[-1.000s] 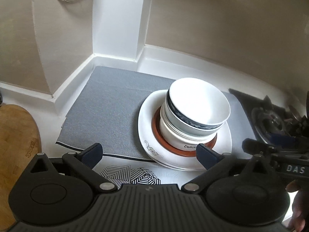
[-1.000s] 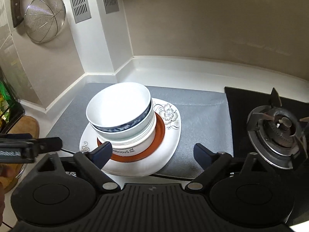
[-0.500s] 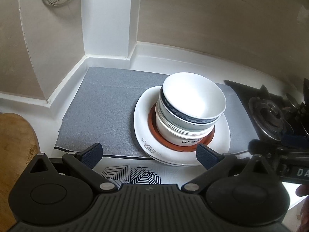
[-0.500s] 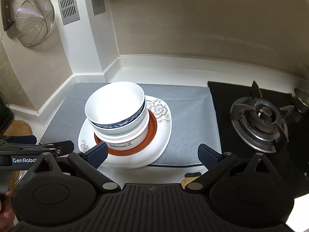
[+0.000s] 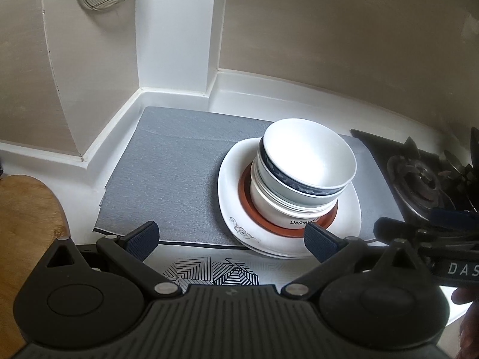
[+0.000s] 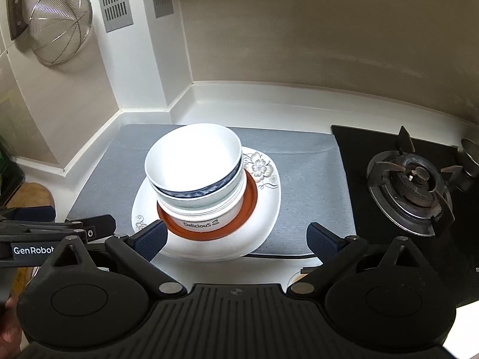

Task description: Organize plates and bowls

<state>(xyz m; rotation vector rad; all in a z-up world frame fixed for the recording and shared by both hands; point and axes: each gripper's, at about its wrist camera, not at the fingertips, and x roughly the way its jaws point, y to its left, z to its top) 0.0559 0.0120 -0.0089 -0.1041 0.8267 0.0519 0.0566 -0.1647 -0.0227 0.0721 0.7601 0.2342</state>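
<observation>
A stack of bowls (image 5: 302,173) (image 6: 196,173) stands on a red-rimmed plate (image 5: 254,206) (image 6: 251,203), which lies on a white flowered square plate (image 5: 233,185) (image 6: 263,191). The top bowl is white with a blue band; the bottom one reads "Delicious". The stack rests on a grey mat (image 5: 176,164) (image 6: 302,179). My left gripper (image 5: 230,240) is open and empty, just in front of the stack. My right gripper (image 6: 236,236) is open and empty, in front of the plates' near edge.
A gas burner (image 6: 411,188) (image 5: 419,182) sits right of the mat. A wooden board (image 5: 27,218) lies at the left. A wire strainer (image 6: 58,34) and a cleaver (image 6: 16,6) hang on the wall. A patterned white mat (image 5: 215,272) lies at the counter's front.
Both grippers have drifted slightly, with small shifts in the views of the stack. The dishes have not moved, and both grippers stay open.
</observation>
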